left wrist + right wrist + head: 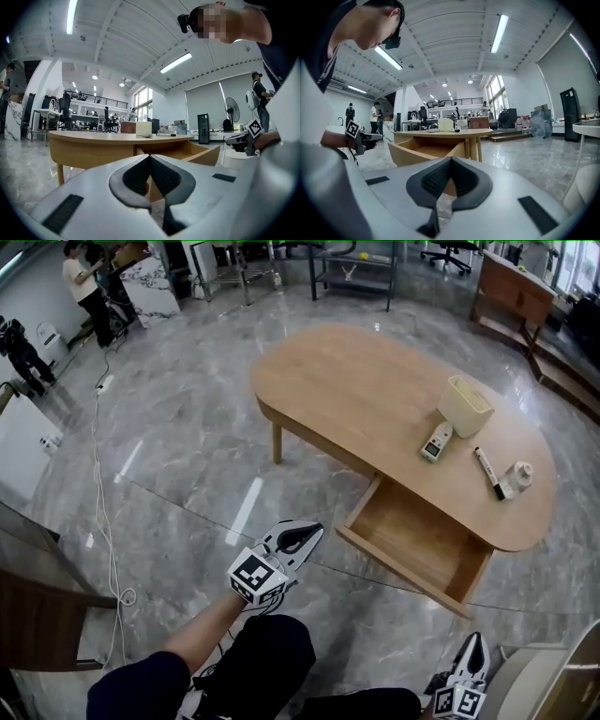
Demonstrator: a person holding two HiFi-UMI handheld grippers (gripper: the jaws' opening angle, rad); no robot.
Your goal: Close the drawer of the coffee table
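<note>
We hold the left gripper [302,536] low over the grey marble floor [187,427], short of the coffee table [375,381]. Its fingers [133,176] are clenched together with nothing between them. The right gripper [472,652] sits at the lower right of the head view, beside our knee, and its fingers [438,180] are likewise pressed shut on nothing.

The drawer [417,535] stands pulled well out from the table's near long edge, toward its right end. Neither gripper touches it; the left one is just off the left corner of the drawer's front.

Near the table's right end stand a cream box [465,406], a small white handset [436,442] just beside it, a marker [488,472] and a small white round thing [518,474] close to the near edge.
</note>
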